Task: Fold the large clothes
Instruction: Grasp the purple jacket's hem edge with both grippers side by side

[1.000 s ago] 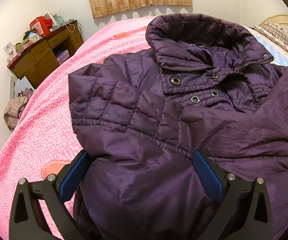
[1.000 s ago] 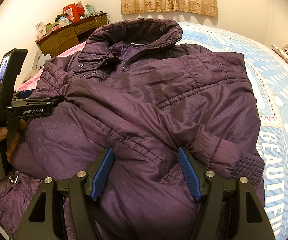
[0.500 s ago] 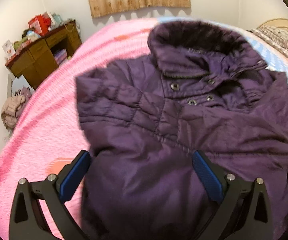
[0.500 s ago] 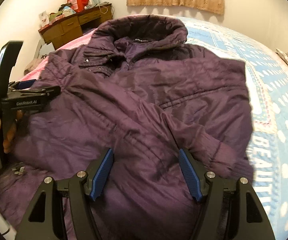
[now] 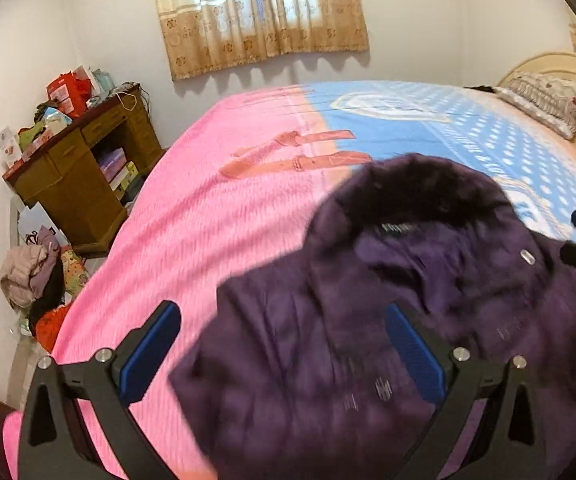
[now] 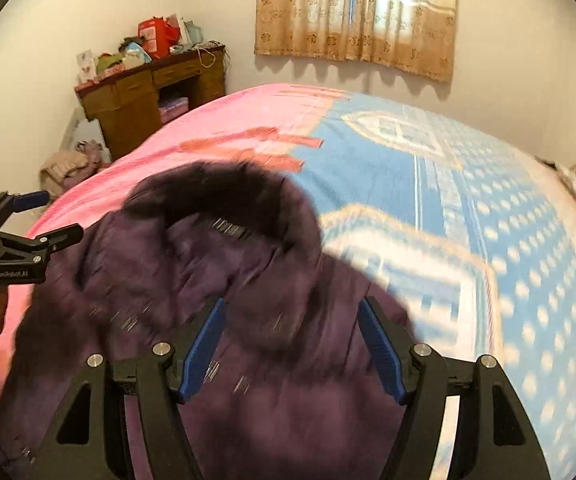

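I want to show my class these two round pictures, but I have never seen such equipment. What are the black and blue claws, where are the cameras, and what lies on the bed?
There is no robot here: a person holds a two-finger gripper in each hand, and each carries a wide-angle camera looking along its fingers. One picture comes from the left gripper, the other from the right gripper. The blue strips are finger pads. On the pink and blue bed cover lies a purple padded jacket, collar farthest away. Both grippers stand open over its near part; neither seems to pinch it. A cluttered wooden desk stands by the wall.
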A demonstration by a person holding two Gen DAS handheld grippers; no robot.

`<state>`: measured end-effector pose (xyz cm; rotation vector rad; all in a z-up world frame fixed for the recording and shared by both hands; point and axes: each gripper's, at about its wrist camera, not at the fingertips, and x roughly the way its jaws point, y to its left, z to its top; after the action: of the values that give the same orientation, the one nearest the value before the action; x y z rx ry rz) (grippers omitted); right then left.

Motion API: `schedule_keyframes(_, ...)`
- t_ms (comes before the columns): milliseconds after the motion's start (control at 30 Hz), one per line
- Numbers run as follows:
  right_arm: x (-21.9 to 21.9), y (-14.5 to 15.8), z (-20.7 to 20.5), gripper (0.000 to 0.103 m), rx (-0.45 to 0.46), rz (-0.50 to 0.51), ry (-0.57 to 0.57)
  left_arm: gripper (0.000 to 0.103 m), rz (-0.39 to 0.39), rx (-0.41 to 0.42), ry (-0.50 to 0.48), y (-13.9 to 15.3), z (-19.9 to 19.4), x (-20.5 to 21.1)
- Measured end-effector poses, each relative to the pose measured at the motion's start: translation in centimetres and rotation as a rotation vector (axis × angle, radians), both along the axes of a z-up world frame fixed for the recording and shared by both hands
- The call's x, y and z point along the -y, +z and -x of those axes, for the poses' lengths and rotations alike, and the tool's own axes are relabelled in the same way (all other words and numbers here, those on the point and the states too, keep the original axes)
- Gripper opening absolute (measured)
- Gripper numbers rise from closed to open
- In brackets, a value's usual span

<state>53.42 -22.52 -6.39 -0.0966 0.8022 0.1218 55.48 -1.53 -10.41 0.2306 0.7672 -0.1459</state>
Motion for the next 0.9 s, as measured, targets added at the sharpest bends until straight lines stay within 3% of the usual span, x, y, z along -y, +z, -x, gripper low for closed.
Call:
schedule_keyframes(200, -0.5, -2.1, -7.7, 0.069, -0.049, 0.049, 0.010, 0.103, -0.001, -0.013, 0.008, -1.0, -4.9, 0.8)
schedule_keyframes(233, -0.6, -2.7, -8.8, 0.068, -0.063, 0.059, 0.007, 0.102, -0.010, -0.016, -0.006, -1.3, -5.4, 1.3)
schedule_keyframes(267, -0.7, -3.0, -9.5, 0.057, -0.066, 0.069, 0.005, 0.100, -0.026, -0.013, -0.024, -1.5, -5.8, 2.0)
schedule_keyframes(300, -0.9, -3.4, -10.3, 0.048, -0.070, 0.082, 0.005, 0.090, -0.054, -0.002, -0.048, -1.7, -6.1, 2.8)
schedule_keyframes(333, -1.0, -3.8, -10.9, 0.029, -0.083, 0.088, 0.012, 0.075, -0.070, 0.004, -0.063, -1.8, -6.1, 3.2)
schedule_keyframes(367, -1.2, -4.0, -11.2, 0.016, -0.089, 0.091, 0.022, 0.065, -0.081, 0.000, -0.092, -1.9, -6.2, 3.8)
schedule_keyframes(433, -1.6, -3.8, -10.4, 0.012, -0.068, 0.108, 0.042, 0.015, -0.080, -0.026, -0.147, -2.2, -6.1, 4.3)
schedule_keyframes(533, -1.8, -3.6, -8.4, 0.011, -0.044, 0.137, 0.077, 0.013, -0.092, 0.016, -0.180, -1.5, -4.7, 4.1)
schedule_keyframes(700, -1.0, -2.6, -3.9, 0.010, 0.007, 0.153, 0.115, 0.010, -0.045, 0.065, -0.255, 0.5, -0.5, 1.8)
schedule_keyframes(900, -0.8, -3.2, 0.5, 0.009, 0.006, 0.161, 0.164, 0.009, -0.098, 0.085, -0.358, -0.4, 4.8, 0.6)
